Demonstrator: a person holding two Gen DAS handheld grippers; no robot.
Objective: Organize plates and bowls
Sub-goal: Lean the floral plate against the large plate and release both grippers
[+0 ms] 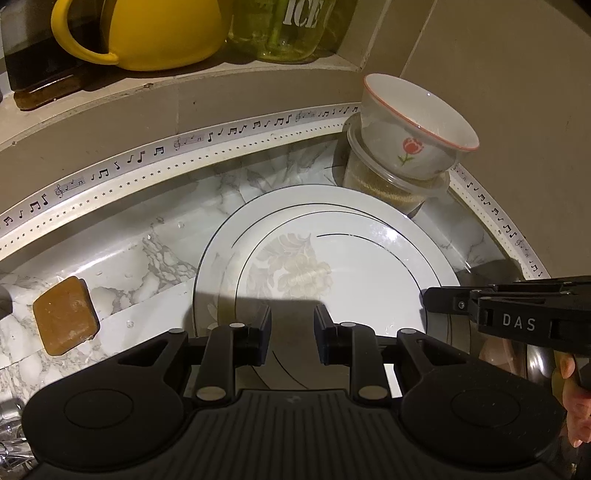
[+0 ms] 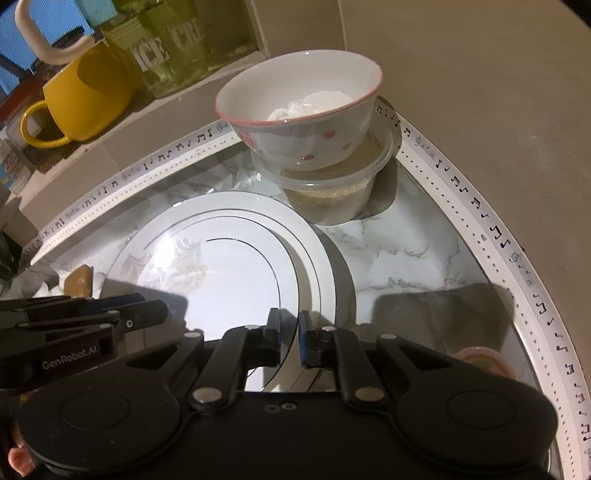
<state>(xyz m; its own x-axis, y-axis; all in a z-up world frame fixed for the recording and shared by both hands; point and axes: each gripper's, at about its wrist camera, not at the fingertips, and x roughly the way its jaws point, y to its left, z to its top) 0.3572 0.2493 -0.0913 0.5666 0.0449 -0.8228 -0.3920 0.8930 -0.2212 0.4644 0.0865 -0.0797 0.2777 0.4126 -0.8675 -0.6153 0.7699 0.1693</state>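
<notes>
1. Left wrist view, widest first: a marble-patterned countertop (image 1: 122,266) edged with music-note trim (image 1: 147,155) runs into a tiled corner.
2. A large white dinner plate (image 1: 369,236), with thin dark rings and a faded floral print, lies flat on the counter near that corner; more than one rim line shows, so it may be a small stack, though I cannot tell.
3. Behind it, a clear plastic tub (image 1: 384,184) of grainy contents stands in the corner, with a white rose-painted bowl (image 1: 417,129) sitting tilted in its mouth; the right view shows something white inside.
4. On the ledge above are a yellow mug (image 1: 147,33) and a green lettered glass jar (image 1: 291,29).
5. A brown block, perhaps soap (image 1: 64,315), lies left of the plate, apart from it.
6. The left gripper (image 1: 291,334) hovers over the plate's near edge, fingers parted, holding nothing.
7. The right gripper (image 2: 290,341) has its fingers nearly together over the plate's right rim; whether they pinch it I cannot tell.
8. Judged progress: the plate looks placed, but the bowl on the tub seems unsorted, so work remains.
</notes>
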